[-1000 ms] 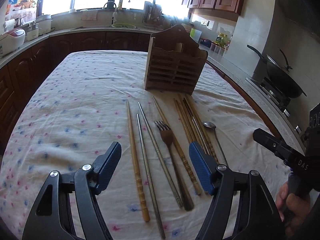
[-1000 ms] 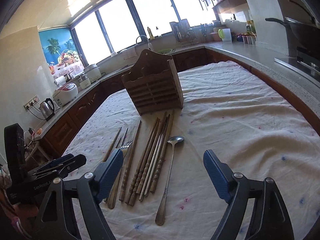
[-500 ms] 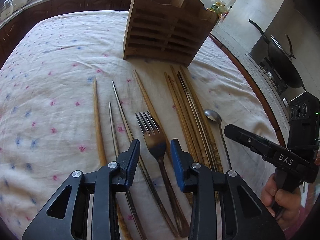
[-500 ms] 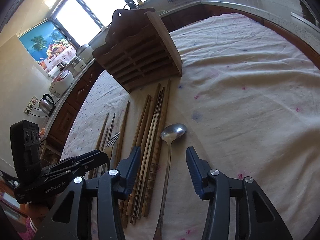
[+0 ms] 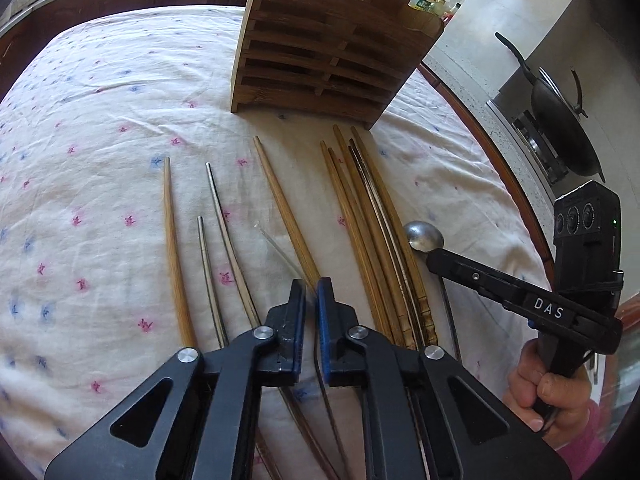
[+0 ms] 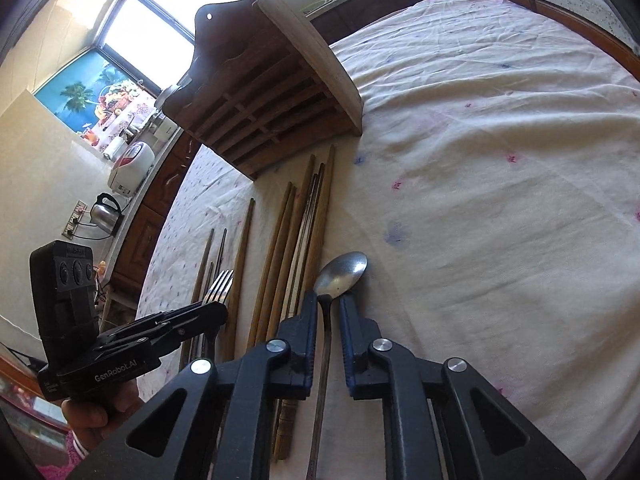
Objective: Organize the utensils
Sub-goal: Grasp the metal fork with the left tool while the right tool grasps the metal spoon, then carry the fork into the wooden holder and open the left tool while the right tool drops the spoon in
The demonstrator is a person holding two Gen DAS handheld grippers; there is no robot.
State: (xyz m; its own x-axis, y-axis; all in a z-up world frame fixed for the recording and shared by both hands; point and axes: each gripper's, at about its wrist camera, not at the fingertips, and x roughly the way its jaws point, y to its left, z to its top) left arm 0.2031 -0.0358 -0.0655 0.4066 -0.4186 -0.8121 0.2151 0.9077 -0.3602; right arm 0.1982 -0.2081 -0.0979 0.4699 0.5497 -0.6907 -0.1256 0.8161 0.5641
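**Fork and spoon gripped, rack straight ahead**

The left tool (image 5: 311, 294) has just been closed on the fork (image 6: 218, 286); the right tool (image 6: 328, 312) has just been closed on the spoon (image 6: 342, 270) at its neck. Both utensils lie lengthwise toward the rack (image 5: 320, 60), which stands upright just beyond the chopsticks (image 5: 372, 220) on the bench (image 5: 100, 120). Each handle is judged to need lifting and tipping upright. Open cloth is left at the right; the two tools are close side by side.
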